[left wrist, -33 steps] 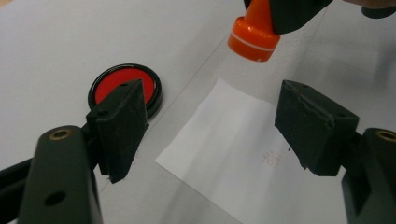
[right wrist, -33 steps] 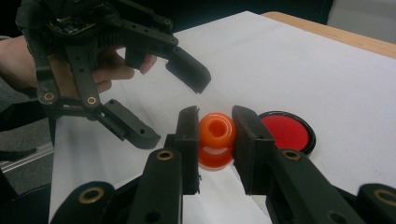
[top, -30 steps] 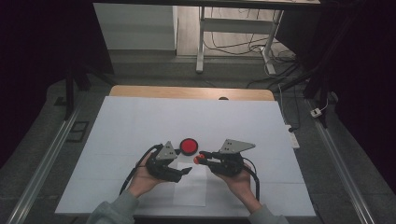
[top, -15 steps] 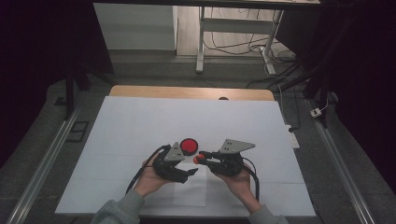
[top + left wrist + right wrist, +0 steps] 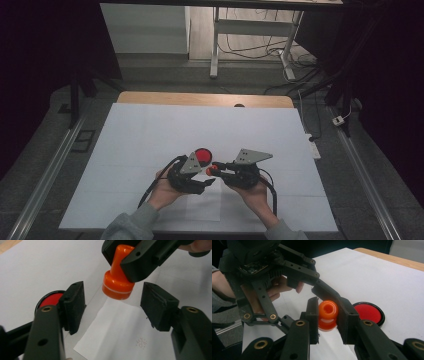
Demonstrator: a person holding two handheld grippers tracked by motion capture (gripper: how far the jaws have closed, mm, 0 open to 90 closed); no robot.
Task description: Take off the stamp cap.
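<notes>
Left gripper view shows your right tool (image 5: 130, 260) clamped on the orange stamp (image 5: 116, 285), held above the paper (image 5: 120, 335) that carries one faint print. Your left tool (image 5: 112, 307) has just been closing, nothing gripped; the red ink pad (image 5: 51, 298) sits beside it.

Dim room, dark at the high view's side edges, while the white table sheet (image 5: 150, 135) glows evenly lit; close-up jaws look soft and blurred in both gripper views.
</notes>
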